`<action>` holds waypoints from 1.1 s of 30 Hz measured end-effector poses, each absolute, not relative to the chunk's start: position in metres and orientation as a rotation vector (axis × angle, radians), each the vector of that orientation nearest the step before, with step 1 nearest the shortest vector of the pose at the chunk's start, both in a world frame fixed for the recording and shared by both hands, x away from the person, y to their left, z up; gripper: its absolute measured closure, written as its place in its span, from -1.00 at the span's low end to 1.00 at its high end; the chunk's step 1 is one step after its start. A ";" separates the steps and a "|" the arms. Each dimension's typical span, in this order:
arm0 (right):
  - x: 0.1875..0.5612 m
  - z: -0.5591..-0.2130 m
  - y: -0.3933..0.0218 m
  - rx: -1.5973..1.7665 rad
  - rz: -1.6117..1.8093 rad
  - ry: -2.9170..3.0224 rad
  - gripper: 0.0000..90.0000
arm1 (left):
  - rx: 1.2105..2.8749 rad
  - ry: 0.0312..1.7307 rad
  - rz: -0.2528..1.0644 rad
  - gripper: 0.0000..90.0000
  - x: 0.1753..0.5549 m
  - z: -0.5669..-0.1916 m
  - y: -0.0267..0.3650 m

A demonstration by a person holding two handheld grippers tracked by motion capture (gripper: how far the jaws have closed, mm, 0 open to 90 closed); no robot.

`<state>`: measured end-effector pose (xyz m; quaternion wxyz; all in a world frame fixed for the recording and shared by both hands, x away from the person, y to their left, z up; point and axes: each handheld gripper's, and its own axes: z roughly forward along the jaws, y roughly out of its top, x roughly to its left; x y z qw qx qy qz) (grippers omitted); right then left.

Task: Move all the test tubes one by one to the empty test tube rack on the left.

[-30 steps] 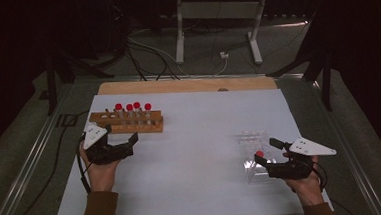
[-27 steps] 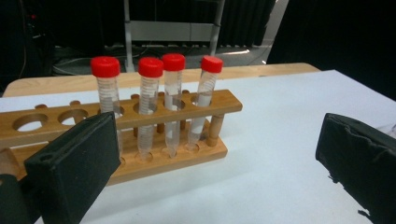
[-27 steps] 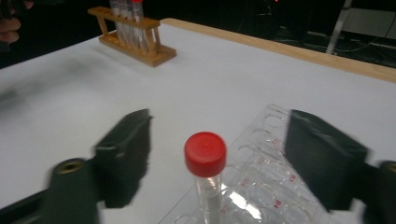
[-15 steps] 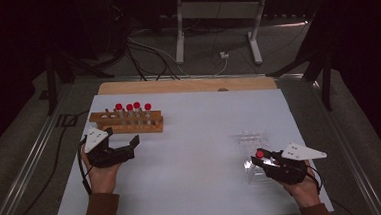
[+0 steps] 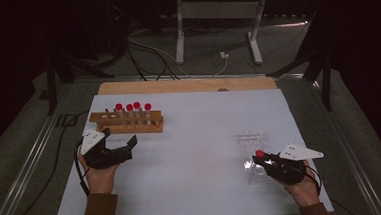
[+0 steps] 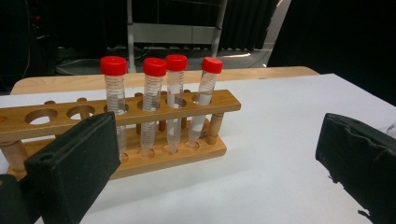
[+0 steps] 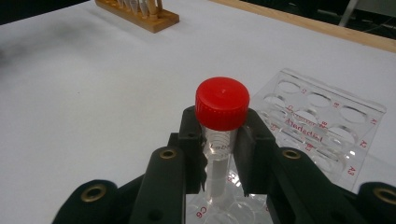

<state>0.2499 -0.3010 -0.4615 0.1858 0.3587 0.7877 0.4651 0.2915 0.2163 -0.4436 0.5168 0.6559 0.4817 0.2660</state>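
Right tool [image 5: 259, 158] clamped on a red-capped tube [image 7: 221, 122], jaws pressing the tube just under the cap, tube upright between them. Held over the near edge of the clear plastic rack [image 5: 254, 144], which sits on the white desk [image 5: 195, 137] at about 4 o'clock from desk centre; in the right gripper view the tube's lower end sits among the rack's near holes, seating depth not discernible. Left tool [image 5: 119, 141] spread wide apart, empty, resting low at about 8 o'clock of the desk. Wooden rack [image 6: 140, 126] just beyond it at 12 o'clock from the tool, near but not touching. Four red-capped tubes [image 6: 159, 105] upright in the wooden rack's right-hand holes, side by side; left-hand holes vacant. Left hand [image 5: 100, 175] and right hand [image 5: 304, 190] gripping the tool bodies from the near desk edge.
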 end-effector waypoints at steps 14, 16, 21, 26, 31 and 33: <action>0.248 -0.442 -0.303 0.993 1.342 2.193 0.65 | 1.593 1.154 0.634 -0.99 0.292 -0.444 0.213; 0.248 -0.439 -0.304 0.991 1.347 2.190 0.65 | 1.594 1.153 0.633 -0.99 0.292 -0.445 0.213; 0.247 -0.431 -0.305 0.984 1.348 2.183 0.65 | 1.602 1.147 0.631 -0.99 0.291 -0.444 0.211; 0.247 -0.422 -0.308 0.981 1.371 2.170 0.65 | 1.607 1.137 0.629 -0.99 0.291 -0.442 0.208; 0.247 -0.413 -0.310 0.973 1.392 2.155 0.65 | 1.615 1.120 0.626 -0.99 0.291 -0.440 0.203; 0.247 -0.409 -0.310 0.975 1.406 2.147 0.65 | 1.619 1.111 0.623 -0.99 0.291 -0.439 0.200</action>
